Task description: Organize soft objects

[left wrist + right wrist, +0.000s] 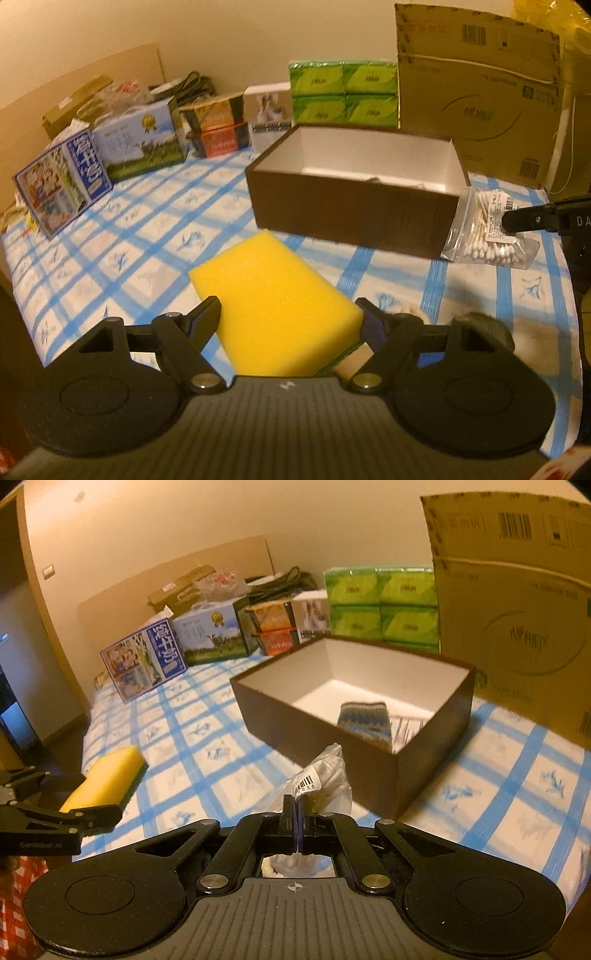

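A yellow sponge (273, 299) sits between the fingers of my left gripper (288, 314), which is shut on its sides just above the blue-checked cloth. It also shows in the right wrist view (110, 775). My right gripper (297, 812) is shut on a clear bag of cotton swabs (325, 775), held in the air beside the brown box; the bag also shows in the left wrist view (487, 229). The open brown box (369, 768) with a white inside holds a folded striped sock (365, 720).
The blue-checked cloth (147, 240) covers the surface. Cartons (62, 184), green tissue packs (343, 92) and a large cardboard box (480, 92) line the far side behind the brown box (332, 206).
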`<action>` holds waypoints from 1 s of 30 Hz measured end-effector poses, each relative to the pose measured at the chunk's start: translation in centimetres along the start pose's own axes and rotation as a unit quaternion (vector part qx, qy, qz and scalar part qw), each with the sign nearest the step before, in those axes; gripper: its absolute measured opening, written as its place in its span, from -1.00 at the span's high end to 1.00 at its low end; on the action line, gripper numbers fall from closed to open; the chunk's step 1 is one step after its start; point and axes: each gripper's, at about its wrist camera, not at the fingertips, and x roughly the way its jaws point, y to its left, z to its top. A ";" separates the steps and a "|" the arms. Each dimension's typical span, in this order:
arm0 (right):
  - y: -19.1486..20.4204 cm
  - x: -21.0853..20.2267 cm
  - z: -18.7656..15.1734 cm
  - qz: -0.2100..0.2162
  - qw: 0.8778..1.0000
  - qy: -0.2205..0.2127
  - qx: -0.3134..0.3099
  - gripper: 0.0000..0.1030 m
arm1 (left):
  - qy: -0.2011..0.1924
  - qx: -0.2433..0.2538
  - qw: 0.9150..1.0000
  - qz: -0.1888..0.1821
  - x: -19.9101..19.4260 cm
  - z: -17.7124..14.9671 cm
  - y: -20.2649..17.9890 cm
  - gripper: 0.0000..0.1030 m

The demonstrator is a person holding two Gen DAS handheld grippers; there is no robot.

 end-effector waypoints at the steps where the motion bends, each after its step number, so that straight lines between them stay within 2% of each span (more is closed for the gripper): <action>1: -0.1 0.0 0.3 0.000 1.000 -0.002 -0.001 0.99 | -0.004 0.004 1.000 -0.002 0.1 0.5 -0.1 -0.50; 17: -2.1 1.6 5.8 0.002 0.999 -0.038 -0.005 0.99 | -0.043 0.034 0.997 -0.055 5.6 10.0 -1.8 -0.50; 30: -5.3 8.2 11.6 -0.012 0.999 -0.043 0.020 0.99 | -0.025 0.039 0.996 -0.078 14.6 17.4 -2.4 -0.51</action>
